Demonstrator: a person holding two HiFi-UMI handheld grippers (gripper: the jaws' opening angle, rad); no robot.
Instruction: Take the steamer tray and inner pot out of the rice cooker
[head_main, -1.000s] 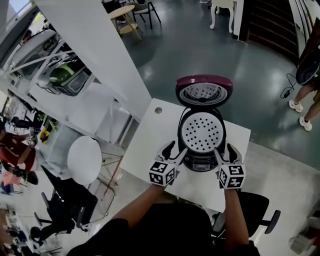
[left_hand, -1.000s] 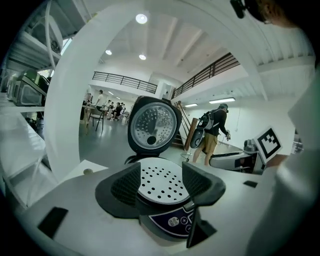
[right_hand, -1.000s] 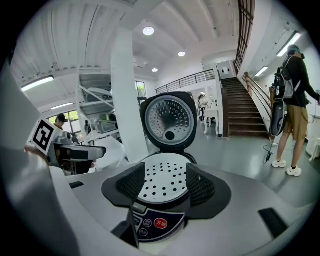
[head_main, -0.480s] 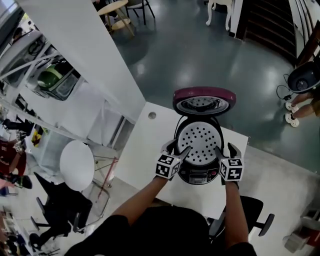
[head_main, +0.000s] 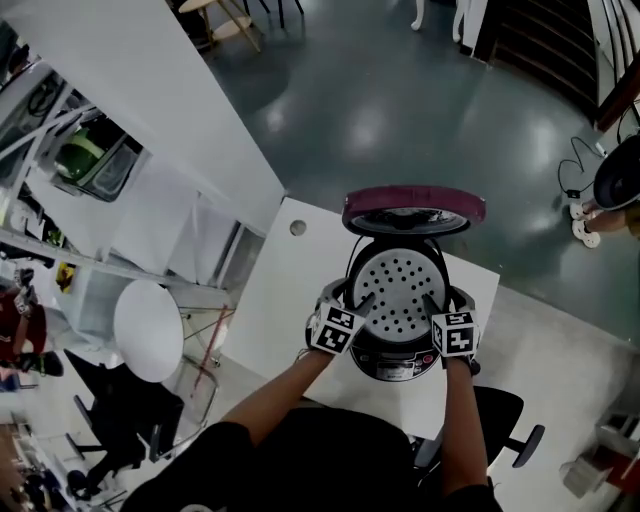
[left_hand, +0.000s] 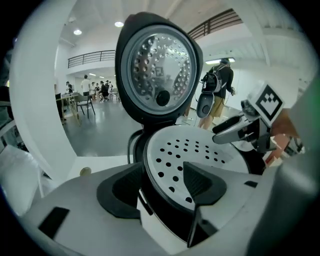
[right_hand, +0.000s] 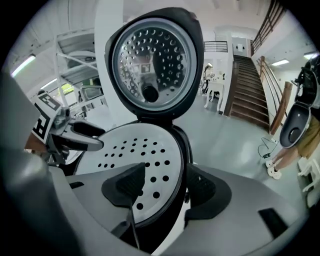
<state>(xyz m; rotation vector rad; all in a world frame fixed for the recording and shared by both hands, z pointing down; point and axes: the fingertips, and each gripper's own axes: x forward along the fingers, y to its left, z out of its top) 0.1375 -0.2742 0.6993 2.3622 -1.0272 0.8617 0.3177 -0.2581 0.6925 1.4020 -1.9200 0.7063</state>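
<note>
- Your left claw (left_hand: 160, 186) is opening and your right claw (right_hand: 165, 189) is open. Each has the rim of the steamer tray (left_hand: 200, 150) between its jaws.
- Both claws are lower than before.
- The tray is round, shiny metal with holes, and it sits in the rice cooker (head_main: 395, 362).

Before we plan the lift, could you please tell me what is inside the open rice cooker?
A white perforated steamer tray fills the mouth of the rice cooker. Whatever lies beneath it, the inner pot included, is covered by the tray and cannot be seen.

Matt metal steamer tray (head_main: 398, 292); glossy plastic rice cooker (head_main: 392, 362)
</note>
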